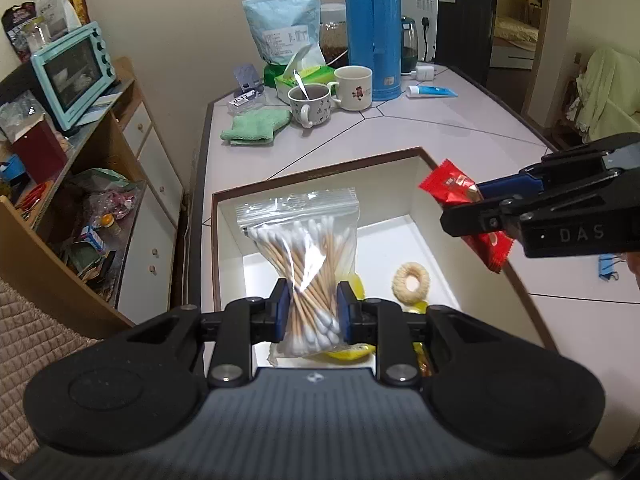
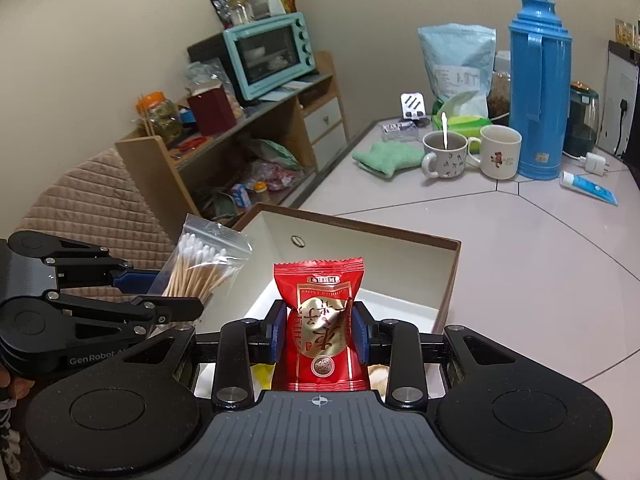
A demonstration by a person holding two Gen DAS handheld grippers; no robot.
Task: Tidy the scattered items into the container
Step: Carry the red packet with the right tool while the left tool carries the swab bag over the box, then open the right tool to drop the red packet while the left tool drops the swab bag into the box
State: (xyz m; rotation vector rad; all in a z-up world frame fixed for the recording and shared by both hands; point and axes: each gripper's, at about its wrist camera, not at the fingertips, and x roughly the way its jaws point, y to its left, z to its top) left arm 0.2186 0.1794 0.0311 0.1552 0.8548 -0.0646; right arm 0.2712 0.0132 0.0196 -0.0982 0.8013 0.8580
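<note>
Left gripper [image 1: 310,312], jaws pinching a soft, light swab bag [image 1: 308,248] at its waist, hangs over the box [image 1: 320,178]. Beside it, the right gripper [image 2: 319,332] jaws clamp a crinkly, likely slippery red packet [image 2: 320,320] mid-body, also above the box.

Box [image 1: 320,172] sits on the surface [image 1: 460,120], near its front edge. Left hand-held gripper [image 1: 311,312] holds the bag of cotton swabs [image 1: 304,248] over box's left part; right hand-held gripper [image 2: 319,332] w/ snack packet [image 2: 320,320] over its right rim. In box: ring-shaped item [image 1: 411,282], right of the swabs. Behind box: folded cloth [image 1: 256,126], 2 mugs [image 1: 312,104], flask [image 1: 374,28] to their right, tube [image 1: 432,91] right of flask. Shelf unit [image 1: 100,168] left of the surface, oven [image 1: 72,72] on top.
</note>
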